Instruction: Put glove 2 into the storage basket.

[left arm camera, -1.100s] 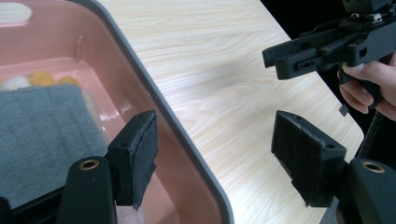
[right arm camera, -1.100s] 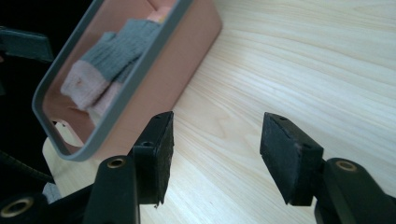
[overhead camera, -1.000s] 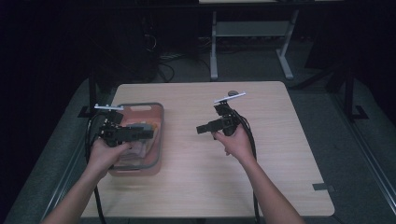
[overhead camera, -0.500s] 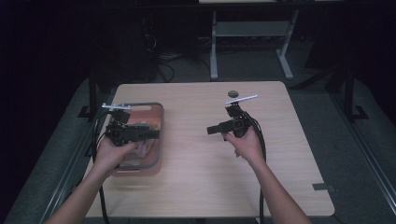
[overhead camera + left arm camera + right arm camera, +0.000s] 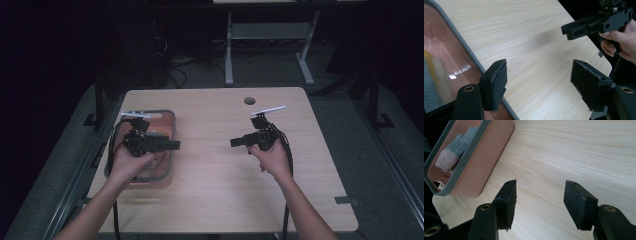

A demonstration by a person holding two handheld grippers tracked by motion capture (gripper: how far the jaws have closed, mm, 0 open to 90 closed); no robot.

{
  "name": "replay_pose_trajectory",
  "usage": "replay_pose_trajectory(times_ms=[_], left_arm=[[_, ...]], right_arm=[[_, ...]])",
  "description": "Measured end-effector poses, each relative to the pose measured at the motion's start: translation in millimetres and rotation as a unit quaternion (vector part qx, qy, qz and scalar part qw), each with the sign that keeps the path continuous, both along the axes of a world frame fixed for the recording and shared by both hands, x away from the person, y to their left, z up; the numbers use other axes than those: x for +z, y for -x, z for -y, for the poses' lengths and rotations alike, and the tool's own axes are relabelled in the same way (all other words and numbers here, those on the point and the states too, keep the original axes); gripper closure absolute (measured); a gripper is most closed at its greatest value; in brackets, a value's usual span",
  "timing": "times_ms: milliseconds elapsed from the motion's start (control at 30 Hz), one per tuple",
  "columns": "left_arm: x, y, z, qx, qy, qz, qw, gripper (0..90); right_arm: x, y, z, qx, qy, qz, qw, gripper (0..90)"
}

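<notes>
- In the high view, at lower left, the person's left hand (image 5: 131,162) holds the left gripper (image 5: 172,145) over the translucent pink plastic bin with a grey rim (image 5: 169,150); its jaws stand apart with nothing between them and point toward the frame's middle, just past the bin's right rim.
- In the left gripper view the grey rim runs diagonally under the left pad (image 5: 496,83), the bin lies at the frame's left, and bare wood shows between the pads.
- In the high view, right of centre, the right hand (image 5: 272,159) holds the right gripper (image 5: 235,142) above the light wooden table (image 5: 215,195); its jaws are apart and empty, pointing left at the bin, well apart from it.
- In the right gripper view the bin sits at upper left, beyond the pads (image 5: 510,200); a grey knitted sock with a pale pink toe (image 5: 454,153) lies inside it.
- Farthest off, near the table's top edge, is a small round hole (image 5: 249,100).
</notes>
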State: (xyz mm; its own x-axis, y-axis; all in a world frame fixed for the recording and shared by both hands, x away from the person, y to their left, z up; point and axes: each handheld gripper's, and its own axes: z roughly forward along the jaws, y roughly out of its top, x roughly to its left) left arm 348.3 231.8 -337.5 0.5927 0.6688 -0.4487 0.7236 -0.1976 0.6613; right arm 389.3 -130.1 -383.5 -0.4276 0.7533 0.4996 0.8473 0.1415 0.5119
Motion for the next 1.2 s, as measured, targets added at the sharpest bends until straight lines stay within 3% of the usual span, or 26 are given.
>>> replay_pose_trajectory(times_ms=[700, 1200], left_arm=[[-18.5, 2.8, 40.8, -0.036, -0.004, -0.014, 0.9993, 28.1], [-31.8, 4.7, 70.2, -0.054, -0.001, -0.011, 0.9985, 27.7]], right_arm=[[-20.3, 11.9, 33.2, -0.027, 0.007, -0.016, 0.9995, 43.1], [-32.4, 25.0, 66.0, -0.046, 0.007, -0.016, 0.9988, 43.1]])
